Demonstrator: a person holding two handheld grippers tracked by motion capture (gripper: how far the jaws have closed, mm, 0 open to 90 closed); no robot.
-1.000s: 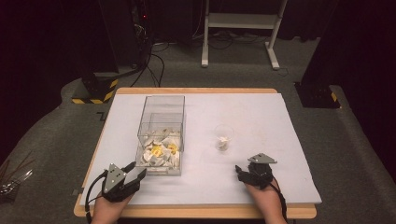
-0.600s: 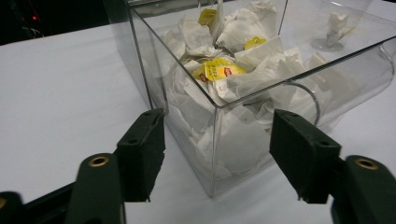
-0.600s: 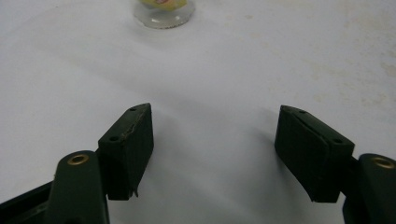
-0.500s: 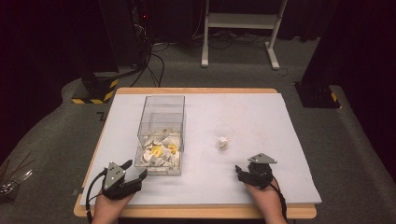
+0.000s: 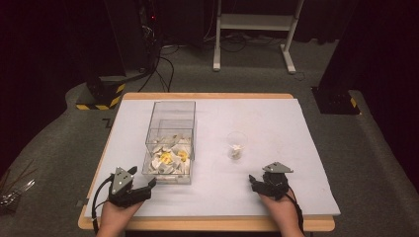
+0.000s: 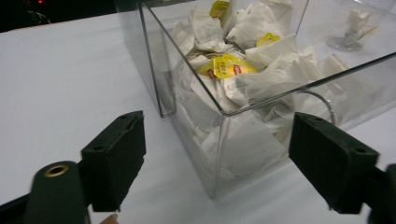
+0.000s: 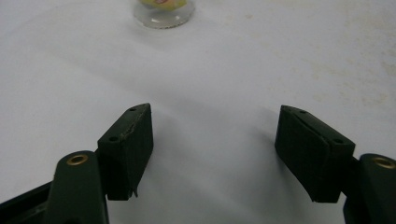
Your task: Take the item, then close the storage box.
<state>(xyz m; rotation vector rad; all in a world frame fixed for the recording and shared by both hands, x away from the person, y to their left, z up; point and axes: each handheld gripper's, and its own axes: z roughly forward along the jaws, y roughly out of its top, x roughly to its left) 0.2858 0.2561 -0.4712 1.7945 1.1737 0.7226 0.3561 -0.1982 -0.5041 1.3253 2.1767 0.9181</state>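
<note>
Left gripper (image 5: 150,183), its jaws just opening wide and holding nothing, is facing the clear plastic box of white tea-bag packets (image 5: 170,148), while right gripper (image 5: 253,179) is resting open.

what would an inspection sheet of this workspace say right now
surface: white-covered table, wooden edge showing, faint stains
job's things: clear box of white tea bags with yellow tags; small clear cup holding one tea bag, standing apart to the right of the box
clutter: nothing seen on the table
grippers: left gripper at the box's near corner, jaws just opened, nothing between them; right gripper open, holding nothing, pointing toward the cup
cables: black cable trailing from the left gripper; more on the floor behind
surroundings: dark room, white stand legs, yellow-black striped bases
</note>
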